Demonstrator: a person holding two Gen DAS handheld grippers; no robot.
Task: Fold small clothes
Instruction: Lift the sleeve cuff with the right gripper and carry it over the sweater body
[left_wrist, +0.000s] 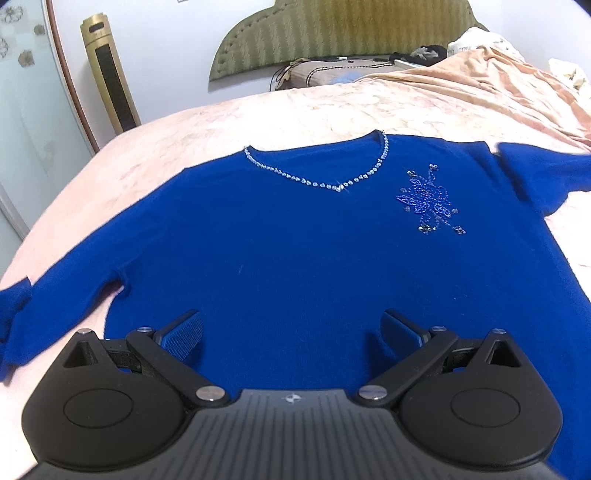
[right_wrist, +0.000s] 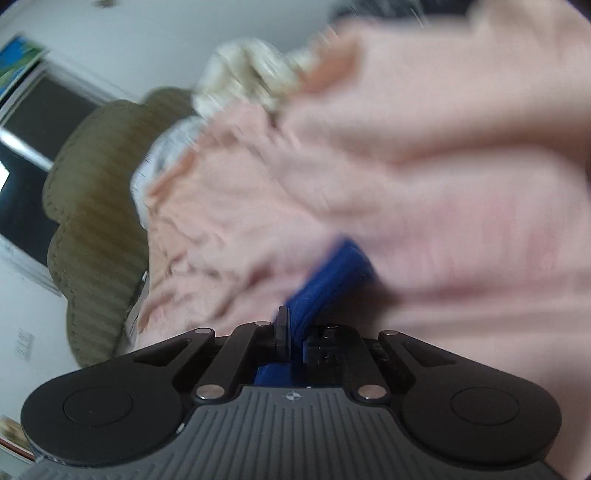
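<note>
A royal blue sweater (left_wrist: 295, 240) lies face up on the pink bedspread (left_wrist: 295, 110), with a beaded V neckline (left_wrist: 332, 184) and a sequin flower (left_wrist: 428, 201) on the chest. Its sleeves spread to the left (left_wrist: 22, 314) and right (left_wrist: 543, 173). My left gripper (left_wrist: 291, 332) is open, hovering over the sweater's lower middle. In the blurred right wrist view my right gripper (right_wrist: 295, 332) is shut on a fold of blue sweater fabric (right_wrist: 328, 277) above the bedspread (right_wrist: 443, 184).
A green padded headboard (left_wrist: 332, 33) and a pillow (left_wrist: 325, 74) stand at the far end. A gold tower fan (left_wrist: 107, 74) stands at the left by a glass door (left_wrist: 26, 110). Crumpled bedding (left_wrist: 498, 74) lies at the far right.
</note>
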